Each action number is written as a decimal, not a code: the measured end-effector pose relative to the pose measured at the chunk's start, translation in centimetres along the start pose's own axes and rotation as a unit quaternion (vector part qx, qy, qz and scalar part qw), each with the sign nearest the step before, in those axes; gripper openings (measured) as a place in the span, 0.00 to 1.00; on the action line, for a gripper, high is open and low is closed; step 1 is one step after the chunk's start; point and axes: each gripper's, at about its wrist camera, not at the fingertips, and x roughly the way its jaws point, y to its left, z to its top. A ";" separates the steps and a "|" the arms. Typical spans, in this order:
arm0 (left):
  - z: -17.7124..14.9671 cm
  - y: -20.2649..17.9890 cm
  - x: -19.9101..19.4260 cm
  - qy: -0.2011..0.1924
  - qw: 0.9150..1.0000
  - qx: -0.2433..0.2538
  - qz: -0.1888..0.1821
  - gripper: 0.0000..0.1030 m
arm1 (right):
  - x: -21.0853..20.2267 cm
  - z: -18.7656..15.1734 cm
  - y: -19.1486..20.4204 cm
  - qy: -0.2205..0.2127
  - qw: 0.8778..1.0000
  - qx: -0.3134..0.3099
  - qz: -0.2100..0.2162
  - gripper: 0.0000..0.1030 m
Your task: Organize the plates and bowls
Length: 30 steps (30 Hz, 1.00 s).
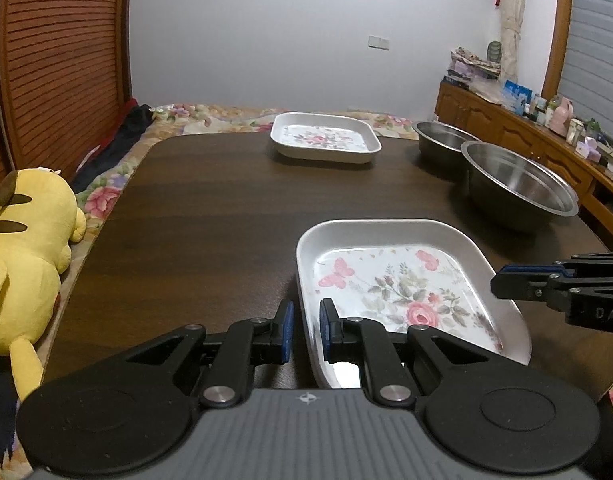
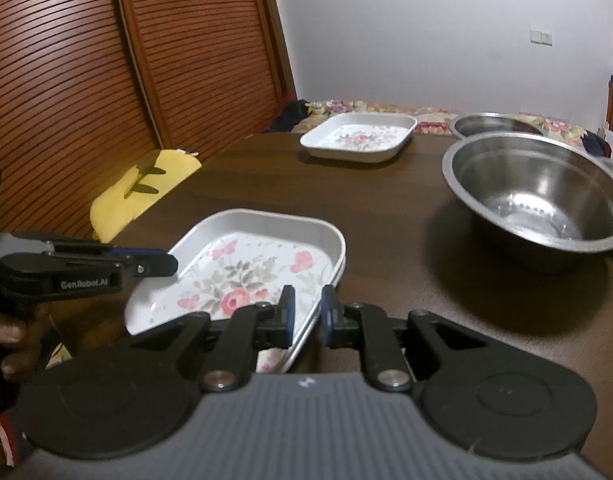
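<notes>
Plush toy: we noted a yellow plush toy (image 1: 22, 248) lying off the left edge of the tabletop, on a floral cover.
Tabletop: we recorded a dark wooden tabletop (image 1: 210, 216) carrying two plates and two bowls.
Left gripper: the left gripper (image 1: 306, 330) sat at the near edge; its blue-padded fingers straddled the left rim of the near plate, one pad outside, one inside. The gap was narrow, but we could not tell whether the pads pressed the rim.
Near plate: we found the near plate (image 1: 390, 248), white with a rose and butterfly print, at the near edge, right of centre. Whether it lay flat or was lifted we could not tell.
Far plate: a matching far plate (image 1: 326, 136) rested at the far edge, well apart from the near one.
Right gripper: the right gripper (image 2: 308, 314) straddled the right rim of the near plate in the same manner, gap narrow, contact unclear.
Bowls: a steel near bowl (image 2: 538, 192) stood by the right edge; a steel far bowl (image 2: 490, 124) sat just behind it at the far right corner.
</notes>
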 end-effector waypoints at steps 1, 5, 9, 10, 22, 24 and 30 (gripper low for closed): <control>0.0 0.1 -0.2 -0.002 1.000 -0.001 0.002 0.16 | -0.2 0.1 0.1 -0.003 1.000 -0.002 0.000 0.16; 0.2 0.3 -0.7 -0.018 1.000 0.001 0.016 0.54 | -0.7 0.8 0.4 -0.018 1.000 -0.011 -0.003 0.39; 0.4 0.7 -1.2 -0.035 0.999 -0.003 0.022 0.80 | -1.0 1.2 0.6 -0.033 0.999 -0.012 -0.013 0.64; 0.5 0.8 -1.3 -0.036 0.999 -0.006 0.023 0.83 | -1.0 1.2 0.6 -0.036 0.999 -0.012 -0.016 0.68; 0.9 2.0 -1.8 -0.055 0.997 -0.020 0.054 1.00 | -0.7 1.8 0.6 -0.056 0.998 -0.015 -0.028 1.00; 1.0 2.1 -1.9 -0.055 0.997 -0.021 0.056 1.00 | -0.7 1.8 0.7 -0.055 0.998 -0.018 -0.031 1.00; 1.2 2.5 -2.0 -0.058 0.996 -0.021 0.057 1.00 | -0.7 2.1 0.8 -0.055 0.998 -0.023 -0.030 1.00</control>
